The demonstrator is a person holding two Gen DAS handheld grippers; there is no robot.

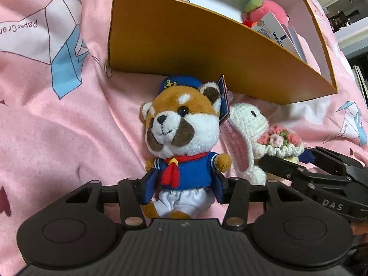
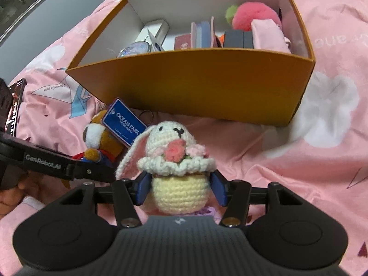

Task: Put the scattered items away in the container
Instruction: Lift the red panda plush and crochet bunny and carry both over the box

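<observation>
Both claws are apart: left claw (image 1: pixel 184 189) straddles the sailor plush (image 1: pixel 181 142), right claw (image 2: pixel 180 189) the crochet bunny (image 2: pixel 177 170), just beside the orange box (image 2: pixel 195 85). Squeeze low on the bodies, then lift clear of the wall

Left gripper (image 1: pixel 184 185): angled downward, blue-padded fingers (image 1: pixel 147 188) parted | Right gripper (image 2: pixel 180 191): angled downward, fingers parted, alongside left.

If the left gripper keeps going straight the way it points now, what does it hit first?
The red panda plush in its sailor suit: the left gripper already has its jaws either side of the toy's body. Behind it stands the orange box, but depth there is unclear.
</observation>
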